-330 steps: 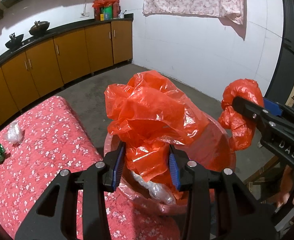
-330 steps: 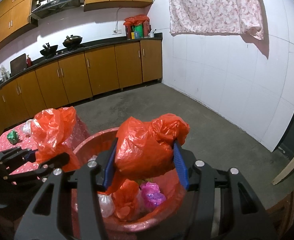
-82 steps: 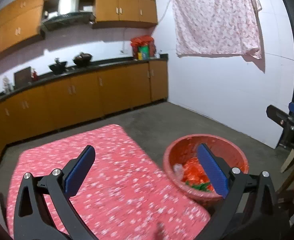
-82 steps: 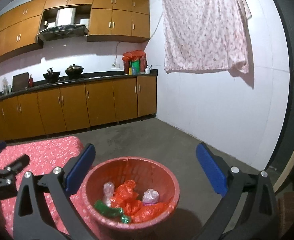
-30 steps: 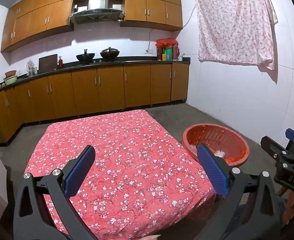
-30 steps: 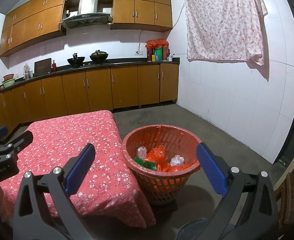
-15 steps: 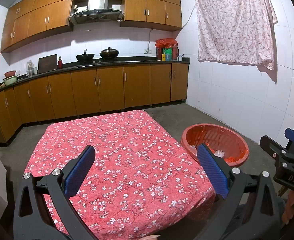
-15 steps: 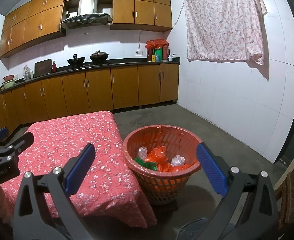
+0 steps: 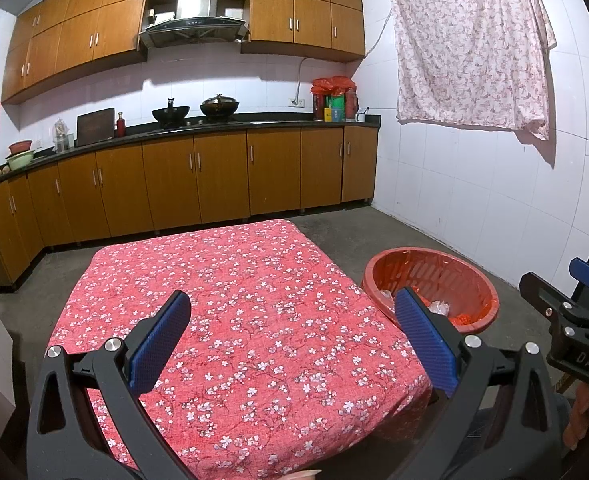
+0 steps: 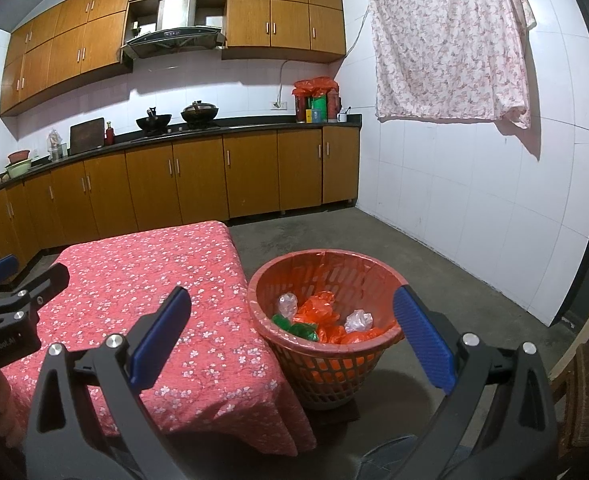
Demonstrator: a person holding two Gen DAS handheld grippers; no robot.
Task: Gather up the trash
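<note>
Your flowered red tablecloth [image 9: 230, 304] lies bare beside the red basket [image 10: 322, 364] holding the orange, green and clear trash [image 10: 320, 322], while your left gripper [image 9: 294, 344] and right gripper [image 10: 292, 344] gape wide, empty.

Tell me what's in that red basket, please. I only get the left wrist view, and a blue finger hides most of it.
Observer: The right wrist view looks straight in. The basket holds crumpled orange bags, a green wrapper and clear plastic wads.
Operator: Does it sit on the table?
Observer: No. Its base, hidden from you, rests on the floor close by the table corner.
Operator: Is the other gripper carrying anything?
Observer: No. The right gripper is wide open, with nothing between its fingers.
</note>
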